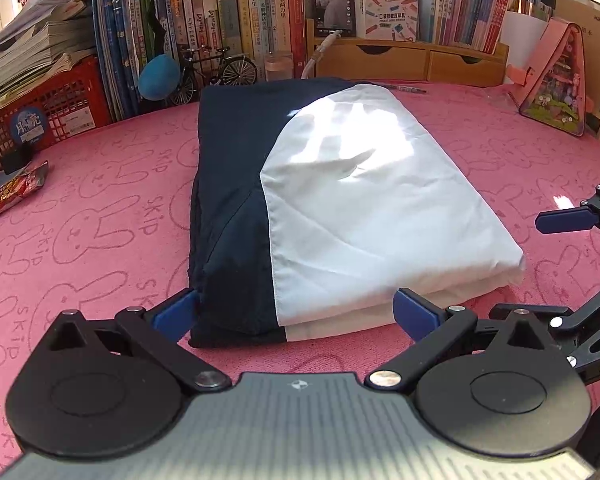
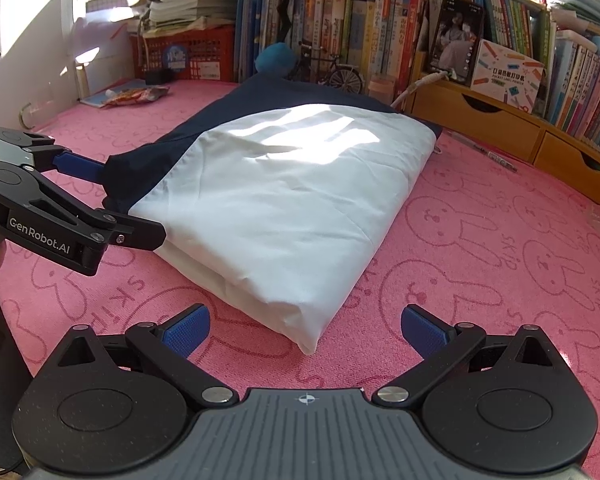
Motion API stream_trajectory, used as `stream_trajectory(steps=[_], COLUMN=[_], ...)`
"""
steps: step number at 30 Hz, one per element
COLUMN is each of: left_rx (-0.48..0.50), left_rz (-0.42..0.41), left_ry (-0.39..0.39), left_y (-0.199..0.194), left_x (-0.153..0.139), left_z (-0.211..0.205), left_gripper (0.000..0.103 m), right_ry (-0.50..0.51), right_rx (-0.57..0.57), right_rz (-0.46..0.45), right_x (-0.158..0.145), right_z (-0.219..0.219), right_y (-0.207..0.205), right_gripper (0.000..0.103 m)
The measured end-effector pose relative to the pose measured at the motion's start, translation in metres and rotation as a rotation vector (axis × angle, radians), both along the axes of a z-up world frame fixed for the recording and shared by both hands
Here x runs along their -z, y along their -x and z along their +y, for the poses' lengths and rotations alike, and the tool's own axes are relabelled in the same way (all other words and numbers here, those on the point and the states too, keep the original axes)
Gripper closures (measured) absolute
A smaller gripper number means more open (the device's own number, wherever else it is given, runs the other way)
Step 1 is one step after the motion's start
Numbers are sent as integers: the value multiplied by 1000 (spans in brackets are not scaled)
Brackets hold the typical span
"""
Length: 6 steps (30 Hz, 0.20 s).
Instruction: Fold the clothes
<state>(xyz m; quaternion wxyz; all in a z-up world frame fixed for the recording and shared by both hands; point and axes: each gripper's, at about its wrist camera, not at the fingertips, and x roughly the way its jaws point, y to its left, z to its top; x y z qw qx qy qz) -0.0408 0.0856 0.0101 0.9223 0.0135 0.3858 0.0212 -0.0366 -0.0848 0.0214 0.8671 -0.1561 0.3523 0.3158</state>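
Observation:
A folded navy and white garment lies as a thick rectangle on the pink rabbit-print cloth. My left gripper is open, its blue pads on either side of the garment's near edge, low at the cloth. My right gripper is open and empty, just in front of the garment's white near corner. The garment also shows in the right wrist view. The left gripper shows at the left of that view, its fingers at the garment's left end. One right finger shows at the right edge of the left view.
A wall of books and wooden drawers stand behind. A red crate with papers is at back left, with a snack packet, a model bicycle and a pink pouch.

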Motion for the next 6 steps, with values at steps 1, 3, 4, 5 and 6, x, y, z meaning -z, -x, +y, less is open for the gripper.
stream_trajectory(steps=[1,3,4,5,6], left_rx=[1,2,1,0,-1], left_rz=[0,-1,-1,0,1], left_ry=[-1,-2,-2,0,1], left_y=[0,0,1,0,0], left_x=[0,0,0,0,0], left_z=[0,-1,-1,0,0], left_gripper=[0,0,0,0,0], right_ry=[1,2,3,3,3], right_rx=[1,2,2,2,2], right_rz=[1,2,3,5,6], right_x=[0,1,1,1,2], right_z=[0,0,0,0,0], right_y=[0,0,0,0,0], right_gripper=[0,0,0,0,0])
